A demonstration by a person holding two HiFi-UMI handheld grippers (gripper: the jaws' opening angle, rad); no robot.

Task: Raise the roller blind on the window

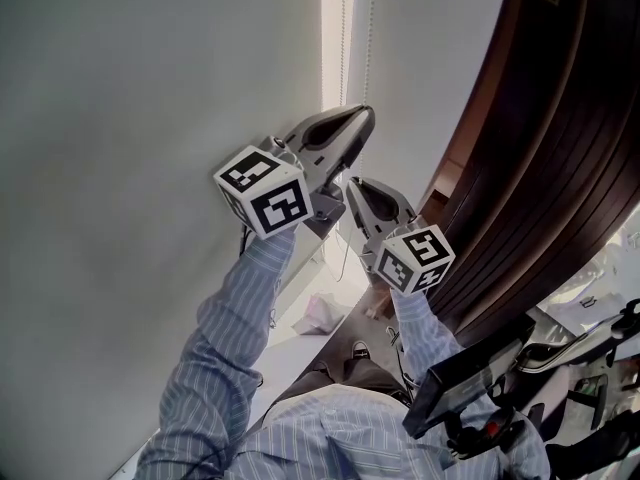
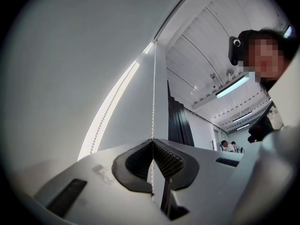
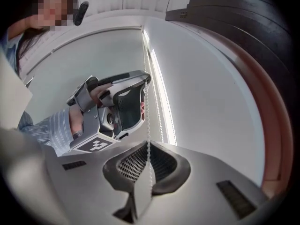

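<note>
Bright even daylight, sharp focus, dark fisheye corners

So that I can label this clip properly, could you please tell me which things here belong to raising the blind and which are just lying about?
For the job: roller blind, bead chain, left tool and right tool, both shut on the chain.
Just lying about: crumpled wad, dark brown panels, black equipment.
</note>
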